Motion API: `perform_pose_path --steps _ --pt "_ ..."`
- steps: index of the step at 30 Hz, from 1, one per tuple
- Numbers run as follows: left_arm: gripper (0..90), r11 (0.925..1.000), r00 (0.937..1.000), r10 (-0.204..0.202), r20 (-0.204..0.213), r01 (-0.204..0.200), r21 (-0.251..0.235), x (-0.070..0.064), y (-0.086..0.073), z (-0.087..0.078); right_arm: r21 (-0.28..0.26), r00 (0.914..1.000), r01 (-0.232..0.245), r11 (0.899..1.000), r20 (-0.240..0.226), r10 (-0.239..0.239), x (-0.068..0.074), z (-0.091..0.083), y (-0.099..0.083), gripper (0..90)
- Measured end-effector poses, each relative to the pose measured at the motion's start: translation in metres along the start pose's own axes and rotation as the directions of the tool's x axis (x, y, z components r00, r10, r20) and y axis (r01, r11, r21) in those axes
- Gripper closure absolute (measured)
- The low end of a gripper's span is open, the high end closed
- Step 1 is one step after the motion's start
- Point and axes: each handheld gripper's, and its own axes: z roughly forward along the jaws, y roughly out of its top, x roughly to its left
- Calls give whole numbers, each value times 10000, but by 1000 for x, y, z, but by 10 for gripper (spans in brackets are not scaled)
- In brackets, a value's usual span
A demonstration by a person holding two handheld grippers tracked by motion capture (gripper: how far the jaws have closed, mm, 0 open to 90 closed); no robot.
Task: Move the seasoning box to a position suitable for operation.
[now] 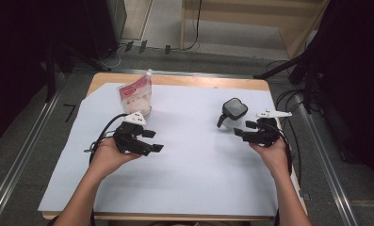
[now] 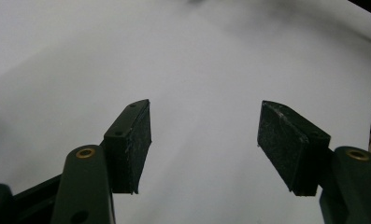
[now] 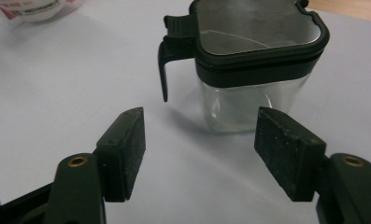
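Two grippers: both were held by a person's hands over a white sheet point(image 1: 184, 165) that covered a wooden table point(image 1: 175, 81).
Left gripper point(image 1: 151, 140): it was black, with a grey three-cornered plate on top; its jaws stood wide apart and held nothing.
Left pads point(image 2: 131, 144): they were flat, dark and rough, like little blocks, with only the smooth white sheet between them.
Right gripper point(image 1: 243, 128): it was black too, and its jaws were also wide and empty, pointing at the jar.
Right pads point(image 3: 286, 149): they looked grainy and square-edged.
Jar point(image 3: 253, 60): it stood upright on the sheet, just past the right jaws, near them but not touching.
Jar shape: it had a clear, see-through body with rounded corners, a black rim, a flat shiny grey lid and a thin black handle hanging down one side.
Pouch point(image 1: 136, 96): it was a soft white and red bag that stood on the sheet behind the left gripper, well apart from the jar.
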Motion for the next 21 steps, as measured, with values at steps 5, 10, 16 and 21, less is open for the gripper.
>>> perform_pose_path --steps 5,10,16,21 --pt "362 9997 9998 -165 93 167 -194 1 0 -1 87 9980 -587 9982 -216 589 -8 8 6 283" --pt "362 9999 9999 -114 41 114 -60 1 1 -1 151 9992 -381 9992 142 379 -15 12 15 224" --pt "362 10000 10000 -8 43 9 -45 0 0 1 -16 9982 -425 9991 418 425 -23 24 17 169" --pt "363 10000 10000 -5 76 6 -81 -1 0 2 57 9981 -455 9989 414 452 -25 36 13 156"
